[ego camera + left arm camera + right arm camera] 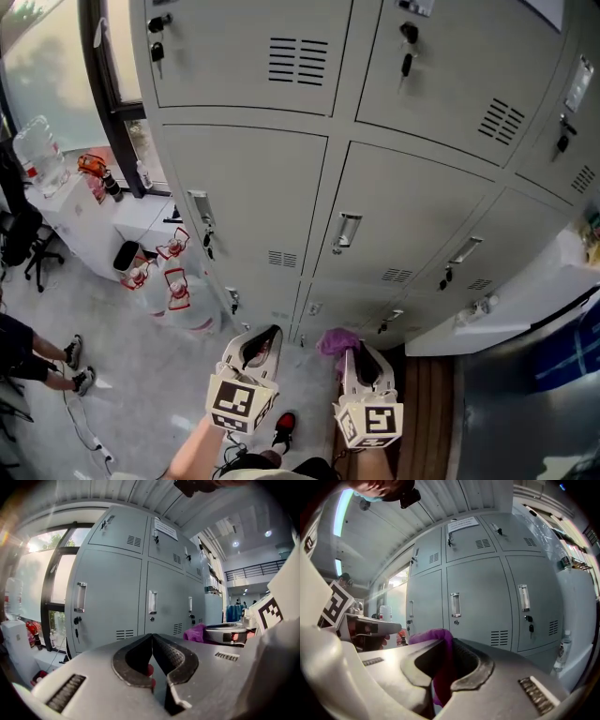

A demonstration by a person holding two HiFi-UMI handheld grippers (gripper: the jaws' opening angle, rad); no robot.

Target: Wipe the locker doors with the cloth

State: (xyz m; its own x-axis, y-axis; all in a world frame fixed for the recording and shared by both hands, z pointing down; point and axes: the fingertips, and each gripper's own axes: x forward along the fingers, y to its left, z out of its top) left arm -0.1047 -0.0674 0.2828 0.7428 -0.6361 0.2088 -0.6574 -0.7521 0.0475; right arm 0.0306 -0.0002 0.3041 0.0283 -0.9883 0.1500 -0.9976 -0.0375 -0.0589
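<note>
Cloth [337, 340]: purple, bunched. In the right gripper view its long axis runs along the slot between the jaws. One tuft bulges past the tips on the left-jaw side, and the rest trails back down the slot toward the camera [438, 673]. In the head view the tuft points forward and a little left, toward the lockers [253, 202].

Right claw [354, 352]: clamped on the cloth, which fills the slot between the jaws [448, 645]. The cloth sits at the claw's tip and is clear of the locker doors [476, 604], which stand well ahead.

Left claw [263, 344]: jaws together, tips touching [152, 638], no cloth between them. It is level with the right claw and just to its left; the tuft shows between the two.

Surroundings:
- Grey doors in rows, each with a handle [345, 231] and a vent; some have keys hanging.
- Water bottles [176, 292] stand on the floor [141, 375] at the lockers' left foot.
- A white desk [80, 220] stands beyond them under the window [56, 66].
- A white counter [511, 314] juts out at the right.
- A red shoe [285, 427] shows below, between the claws.
- Nothing stands between the claws and the doors.
</note>
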